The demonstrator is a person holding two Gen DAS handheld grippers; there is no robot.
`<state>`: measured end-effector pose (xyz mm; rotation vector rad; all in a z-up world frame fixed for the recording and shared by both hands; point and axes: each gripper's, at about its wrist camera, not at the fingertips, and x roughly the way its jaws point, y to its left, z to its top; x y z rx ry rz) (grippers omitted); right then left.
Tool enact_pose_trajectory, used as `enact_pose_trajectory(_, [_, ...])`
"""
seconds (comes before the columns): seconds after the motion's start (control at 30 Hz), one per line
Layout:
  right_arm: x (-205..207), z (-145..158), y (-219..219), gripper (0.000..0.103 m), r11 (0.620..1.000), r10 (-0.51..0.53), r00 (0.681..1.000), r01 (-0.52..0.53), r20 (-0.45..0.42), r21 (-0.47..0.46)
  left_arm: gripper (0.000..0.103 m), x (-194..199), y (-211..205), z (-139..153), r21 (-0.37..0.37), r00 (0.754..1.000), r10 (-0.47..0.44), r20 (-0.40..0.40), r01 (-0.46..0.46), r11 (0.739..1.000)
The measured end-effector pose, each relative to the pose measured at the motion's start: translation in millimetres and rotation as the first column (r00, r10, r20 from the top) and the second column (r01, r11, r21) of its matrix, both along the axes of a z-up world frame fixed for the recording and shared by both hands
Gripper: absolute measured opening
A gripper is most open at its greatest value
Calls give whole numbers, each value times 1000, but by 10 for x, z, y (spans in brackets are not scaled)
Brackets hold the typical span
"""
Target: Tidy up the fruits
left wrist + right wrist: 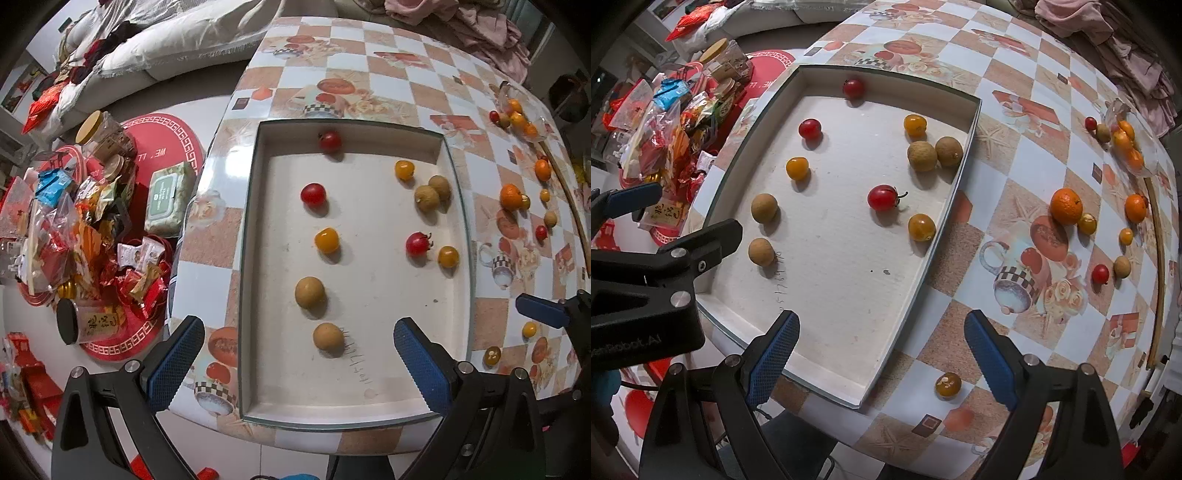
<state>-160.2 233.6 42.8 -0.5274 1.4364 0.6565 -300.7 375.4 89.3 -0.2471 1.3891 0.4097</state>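
A shallow white tray (369,125) on the checked tablecloth holds red tomatoes (313,194), yellow tomatoes (327,240) and brown longans (309,291), spread apart. My left gripper (299,323) hangs open above the tray's near end, with a longan (328,335) lying below between its fingers, untouched. My right gripper (882,315) stands open over the tray's near right rim (923,288), holding nothing. Loose on the cloth to the right lie a mandarin (1066,206), a yellow tomato (948,384), a red tomato (1100,274) and a longan (1121,266).
A clear bag of small oranges (1124,140) sits at the table's far right, near a wooden strip (1160,258). Left of the table, a low red round table (162,147) is piled with snack packets and jars. Pink clothes (491,33) lie beyond the far edge.
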Motion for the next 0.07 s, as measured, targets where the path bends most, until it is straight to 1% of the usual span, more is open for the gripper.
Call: enact_pose_trajectory(0.07, [0, -2, 1, 93, 1000, -1, 1000, 1, -1, 0, 103, 6, -13, 3, 4, 1000, -5, 2, 5, 1000])
